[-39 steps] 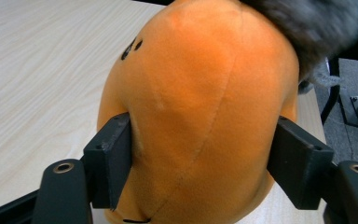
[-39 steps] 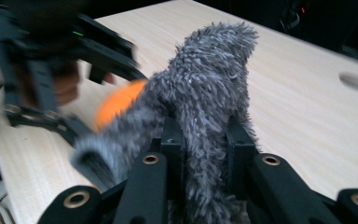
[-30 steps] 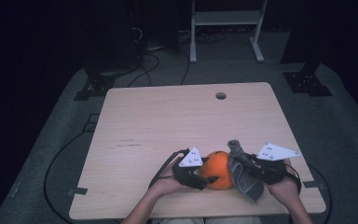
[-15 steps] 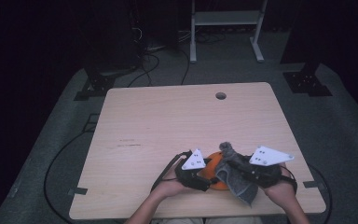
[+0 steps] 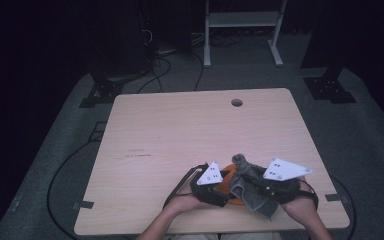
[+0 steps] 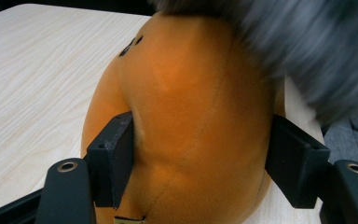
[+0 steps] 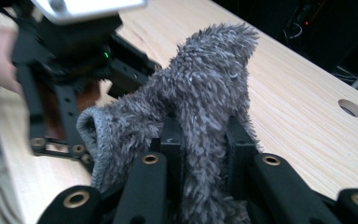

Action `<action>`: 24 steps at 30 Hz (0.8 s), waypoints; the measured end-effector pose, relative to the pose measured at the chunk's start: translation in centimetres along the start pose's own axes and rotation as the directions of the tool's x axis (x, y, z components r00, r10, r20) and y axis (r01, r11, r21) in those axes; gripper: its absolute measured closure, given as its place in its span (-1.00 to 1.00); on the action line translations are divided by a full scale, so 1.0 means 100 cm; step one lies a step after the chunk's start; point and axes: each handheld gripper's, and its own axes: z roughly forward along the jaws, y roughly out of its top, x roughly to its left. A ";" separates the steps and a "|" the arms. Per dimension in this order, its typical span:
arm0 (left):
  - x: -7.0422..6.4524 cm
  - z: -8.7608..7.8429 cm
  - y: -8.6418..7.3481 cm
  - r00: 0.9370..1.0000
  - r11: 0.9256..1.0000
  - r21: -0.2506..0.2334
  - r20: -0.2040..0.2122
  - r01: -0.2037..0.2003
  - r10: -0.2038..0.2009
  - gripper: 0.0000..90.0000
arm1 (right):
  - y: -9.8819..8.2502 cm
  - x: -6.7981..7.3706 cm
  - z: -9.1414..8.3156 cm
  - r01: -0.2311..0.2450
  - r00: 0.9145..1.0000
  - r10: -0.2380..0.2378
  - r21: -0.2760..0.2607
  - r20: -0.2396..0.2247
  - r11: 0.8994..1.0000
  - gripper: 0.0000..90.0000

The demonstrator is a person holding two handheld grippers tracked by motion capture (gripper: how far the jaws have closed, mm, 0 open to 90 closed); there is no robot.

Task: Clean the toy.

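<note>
At the near edge of the pale wooden bench (image 5: 180,135), just in front of the person, the two grippers meet over a rounded orange object (image 6: 191,107). In the high view the orange object (image 5: 228,175) shows as a small patch between the two white three-cornered plates, partly covered by a grey fuzzy cloth (image 5: 247,187).

The left gripper (image 6: 198,158) has its jaws partway closed around the orange object, one black pad pressed against each flank of it, so the object is held between them. Its jaws have just been opening a little, yet the pads sit against the orange surface in the left gripper view. From above, the left gripper (image 5: 211,186) lies at the left of the object, with the person's left hand (image 5: 185,202) behind it.

The right gripper (image 7: 204,140) is clamped tight on the cloth (image 7: 191,98), a fold of which is pinched between the jaws and rises above them in a shaggy peak. In the high view the right gripper (image 5: 275,187) sits at the right of the object, the cloth draped from it over the object's right side and hanging towards the bench edge. The blurred grey cloth (image 6: 307,51) touches the upper right of the orange object in the left gripper view.
</note>
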 end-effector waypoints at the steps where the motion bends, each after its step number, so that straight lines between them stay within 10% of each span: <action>1: 0.000 -0.001 -0.001 1.000 1.000 0.000 -0.001 0.003 -0.003 -0.33 | -0.001 0.000 0.004 0.005 1.000 -0.005 0.006 0.006 1.000 0.62; 12: 0.002 0.001 -0.001 1.000 1.000 -0.015 0.011 0.004 -0.004 -0.35 | -0.031 -0.039 -0.006 -0.115 0.989 0.111 0.034 0.102 0.993 0.63; 19: 0.005 -0.001 -0.001 1.000 1.000 -0.016 -0.002 0.021 -0.021 -0.35 | -0.006 -0.012 -0.012 -0.067 0.997 0.064 -0.064 -0.039 0.996 0.63; 24: 0.014 -0.005 -0.004 0.996 0.995 -0.034 -0.001 0.093 -0.093 -0.34 | -0.019 -0.018 -0.001 -0.088 0.996 0.086 -0.047 -0.037 0.995 0.63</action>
